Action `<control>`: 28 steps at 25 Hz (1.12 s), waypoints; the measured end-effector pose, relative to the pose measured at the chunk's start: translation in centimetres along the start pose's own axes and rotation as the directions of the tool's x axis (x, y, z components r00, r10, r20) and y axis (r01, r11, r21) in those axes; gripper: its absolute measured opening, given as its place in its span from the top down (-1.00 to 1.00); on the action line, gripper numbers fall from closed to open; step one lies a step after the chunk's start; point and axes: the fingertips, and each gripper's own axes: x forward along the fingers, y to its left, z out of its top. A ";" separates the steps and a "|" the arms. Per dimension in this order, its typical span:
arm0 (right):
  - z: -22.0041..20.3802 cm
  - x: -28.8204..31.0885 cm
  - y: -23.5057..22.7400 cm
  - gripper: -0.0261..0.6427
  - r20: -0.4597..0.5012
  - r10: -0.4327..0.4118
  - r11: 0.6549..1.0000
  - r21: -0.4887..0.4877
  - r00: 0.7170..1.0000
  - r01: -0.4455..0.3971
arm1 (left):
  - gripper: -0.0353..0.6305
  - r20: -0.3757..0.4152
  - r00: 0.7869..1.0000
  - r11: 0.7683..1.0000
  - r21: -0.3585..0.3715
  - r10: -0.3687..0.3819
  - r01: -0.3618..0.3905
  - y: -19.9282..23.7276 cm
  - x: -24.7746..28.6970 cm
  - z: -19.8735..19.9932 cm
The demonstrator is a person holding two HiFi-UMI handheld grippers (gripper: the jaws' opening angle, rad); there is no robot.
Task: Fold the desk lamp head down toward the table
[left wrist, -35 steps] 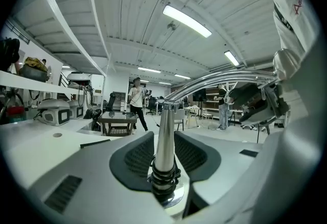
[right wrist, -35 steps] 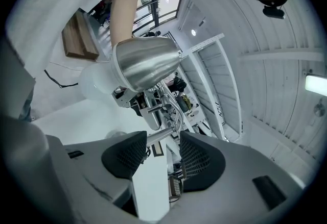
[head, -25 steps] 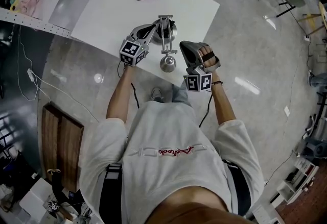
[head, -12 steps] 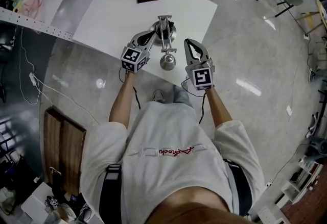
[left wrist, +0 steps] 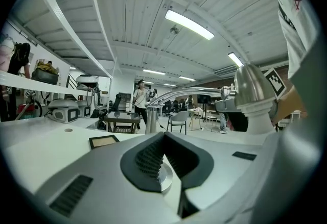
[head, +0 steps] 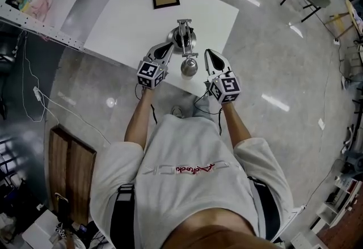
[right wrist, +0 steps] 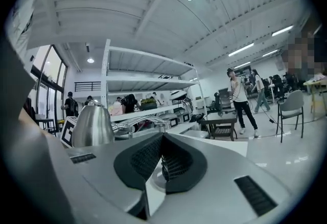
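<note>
- Head view: the desk lamp (head: 184,43) stands on the white tabletop (head: 130,21), just ahead of both your tools. Its long axis runs from the base (head: 180,35), at the far end, back toward you to the lamp head (head: 189,66) at the near edge.
- The lamp head sits between your left hand-held gripper (head: 168,46) and your right hand-held gripper (head: 208,53), touching neither. From above you see only its dome; the opening is hidden.
- Left gripper view: your left hand-held gripper (left wrist: 162,136) is closed on nothing. The lamp head (left wrist: 253,90) is up to its right, and the lamp arm (left wrist: 189,90) reaches roughly level to the left. A picture frame (left wrist: 104,141) lies flat to the left of the jaws. The gripper body hides the base.
- Right gripper view: your right hand-held gripper (right wrist: 162,139) is closed and empty too. The lamp head (right wrist: 92,126) stands to its left, narrow end up, with its lower rim cut off by the gripper body. The lamp arm (right wrist: 140,125) runs rightward behind the jaw tips.
</note>
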 end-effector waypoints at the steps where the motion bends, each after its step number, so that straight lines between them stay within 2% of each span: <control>1: -0.1 -0.2 0.1 0.88 0.001 -0.006 1.000 0.003 1.000 0.006 | 0.82 0.004 1.000 1.000 0.000 -0.001 0.001 -0.1 -0.3 0.1; 14: -2.0 -4.8 3.3 0.88 0.012 -0.086 0.996 -0.004 0.996 0.086 | 0.82 0.028 0.999 0.999 -0.005 -0.032 0.033 -3.5 -5.6 0.1; 28: -1.9 -9.3 6.3 0.88 0.012 -0.045 0.998 -0.034 0.999 0.045 | 0.82 0.049 0.999 1.000 -0.021 0.003 -0.002 -8.1 -9.9 -0.2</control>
